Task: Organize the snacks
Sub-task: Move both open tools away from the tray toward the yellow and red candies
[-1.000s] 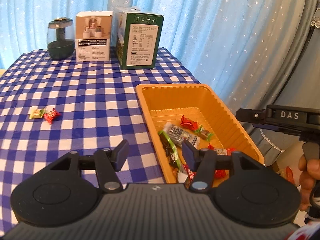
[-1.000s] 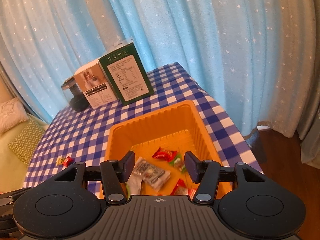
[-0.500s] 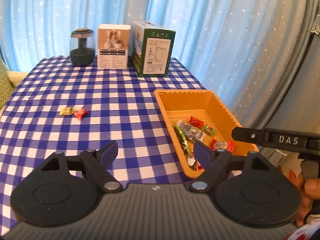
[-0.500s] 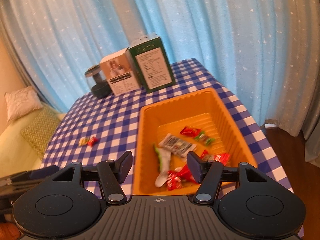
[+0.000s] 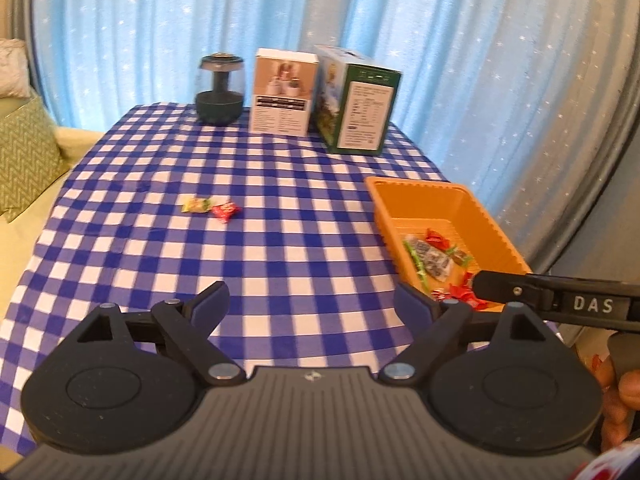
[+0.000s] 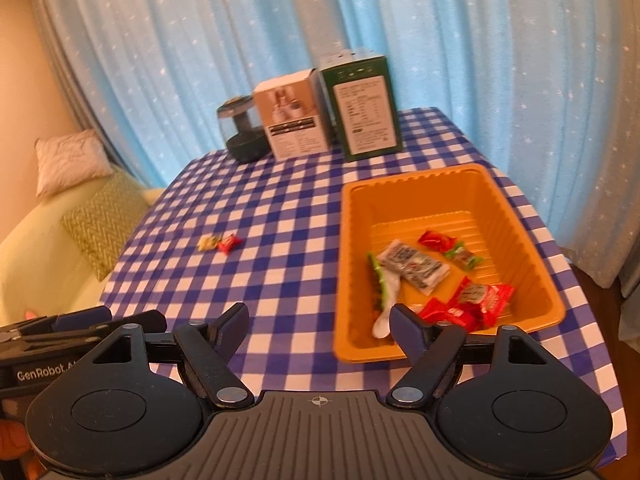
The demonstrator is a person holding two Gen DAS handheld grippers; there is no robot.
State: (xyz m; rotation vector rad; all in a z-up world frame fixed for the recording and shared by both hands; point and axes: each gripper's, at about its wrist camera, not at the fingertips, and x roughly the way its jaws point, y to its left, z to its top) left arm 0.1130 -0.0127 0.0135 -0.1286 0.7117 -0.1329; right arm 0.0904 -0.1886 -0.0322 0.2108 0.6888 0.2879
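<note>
I am holding both my left jaws (image 5: 308, 300) and right jaws (image 6: 320, 324) spread and empty, having just been opening; most snacks (image 6: 424, 272) are lying in the orange tray (image 6: 520, 216), two candies (image 5: 212, 209) still waiting on the desk (image 5: 280, 248) at eleven o'clock.

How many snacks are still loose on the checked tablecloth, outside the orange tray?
2: a yellow-green wrapped candy and a red wrapped candy, touching side by side mid-table, left of the orange plastic tray. The gripper bodies hide the near table edge.
</note>
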